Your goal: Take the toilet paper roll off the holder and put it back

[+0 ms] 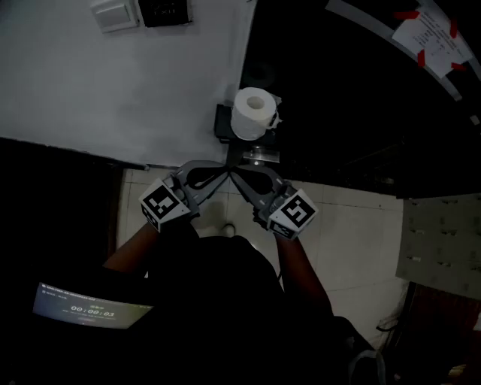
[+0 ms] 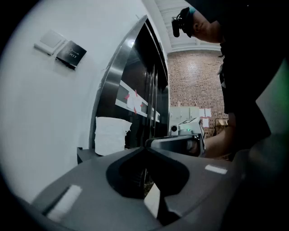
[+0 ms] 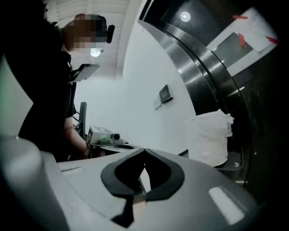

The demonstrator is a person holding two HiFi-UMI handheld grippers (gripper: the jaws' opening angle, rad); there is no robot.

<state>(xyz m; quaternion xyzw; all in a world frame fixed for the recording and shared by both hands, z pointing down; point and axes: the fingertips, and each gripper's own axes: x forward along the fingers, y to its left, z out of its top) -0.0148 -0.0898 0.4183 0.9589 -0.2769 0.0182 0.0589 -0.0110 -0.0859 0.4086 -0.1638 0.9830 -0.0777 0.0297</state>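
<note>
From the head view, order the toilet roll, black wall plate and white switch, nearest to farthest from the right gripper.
1. Toilet roll, just ahead of the right gripper.
2. Black wall plate, upper left.
3. White switch, beyond it.

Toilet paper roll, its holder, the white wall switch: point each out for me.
toilet paper roll [image 1: 252, 114], head view, top face beside the core hole.
holder [image 1: 222, 122], head view, dark base left of the roll.
white wall switch [image 1: 114, 13], head view, middle of its plate.

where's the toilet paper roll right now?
Head view, top centre: toilet paper roll stands upright on the dark holder, where white wall meets dark panel.
</note>
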